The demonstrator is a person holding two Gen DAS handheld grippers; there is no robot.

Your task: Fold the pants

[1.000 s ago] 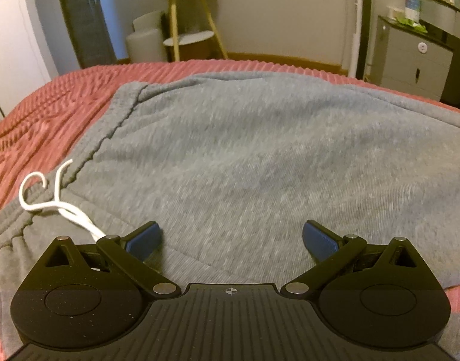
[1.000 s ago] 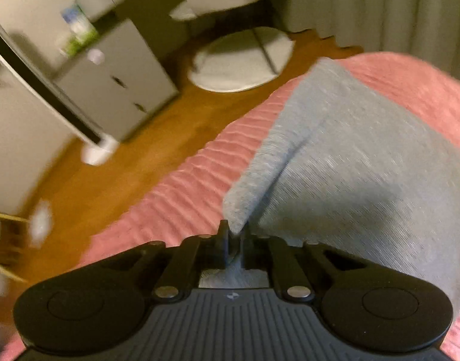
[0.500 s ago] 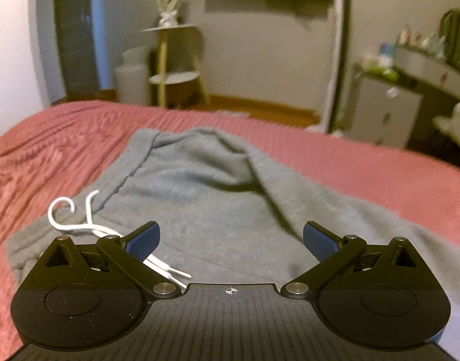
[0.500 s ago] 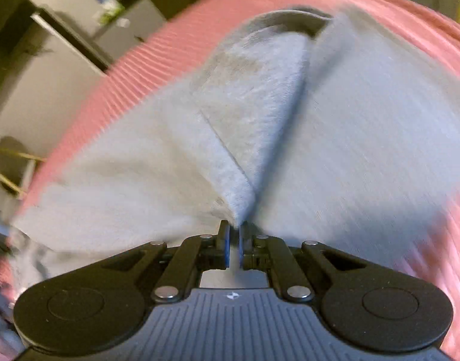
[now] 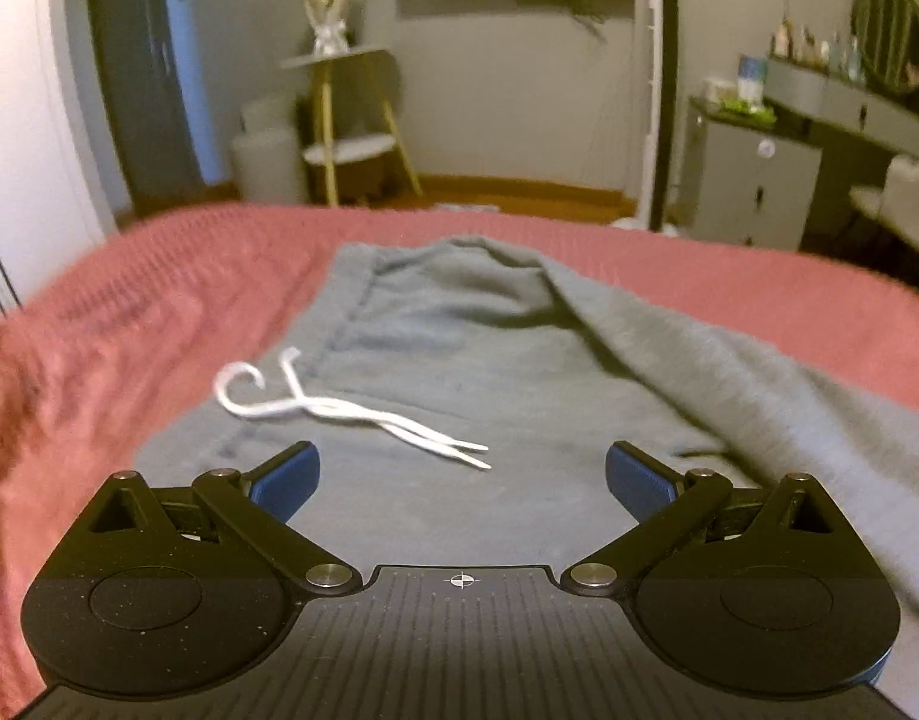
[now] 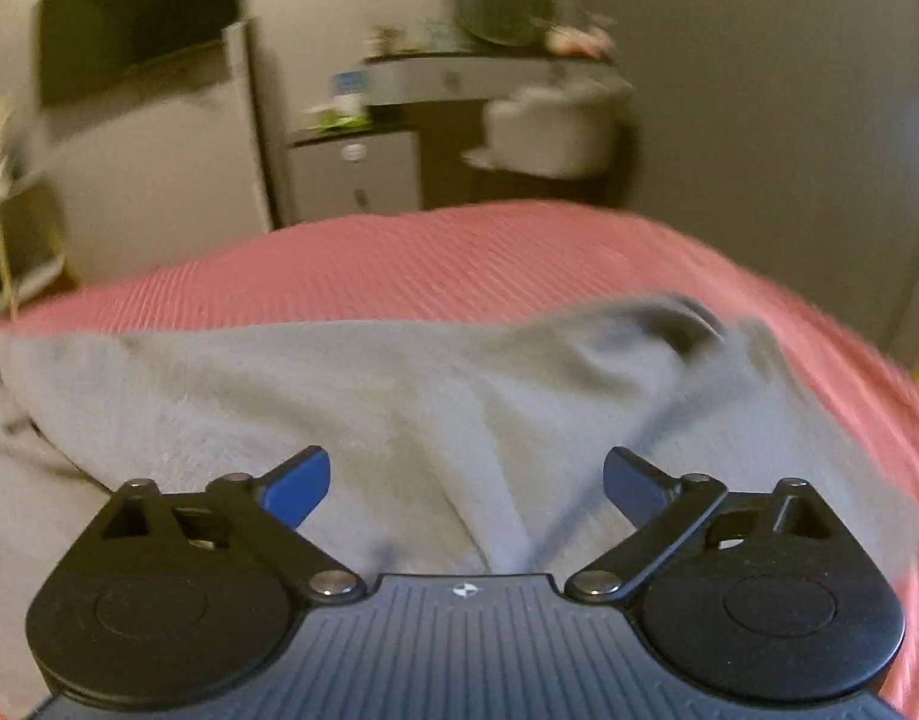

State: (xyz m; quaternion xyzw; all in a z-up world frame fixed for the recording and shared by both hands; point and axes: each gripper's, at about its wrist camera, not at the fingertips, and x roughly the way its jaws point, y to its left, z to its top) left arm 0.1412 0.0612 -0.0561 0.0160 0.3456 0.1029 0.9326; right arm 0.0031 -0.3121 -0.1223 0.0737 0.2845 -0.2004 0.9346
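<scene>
Fingers of my right gripper have just been opening and are now standing wide apart over the grey pants, pinching nothing. My left gripper is also spreading its fingers above the cloth, gripping nothing. The pants are lying on the pink bed, one leg folded across, with the white drawstring resting on top.

Pants lie on the bed (drawstring on top).
</scene>
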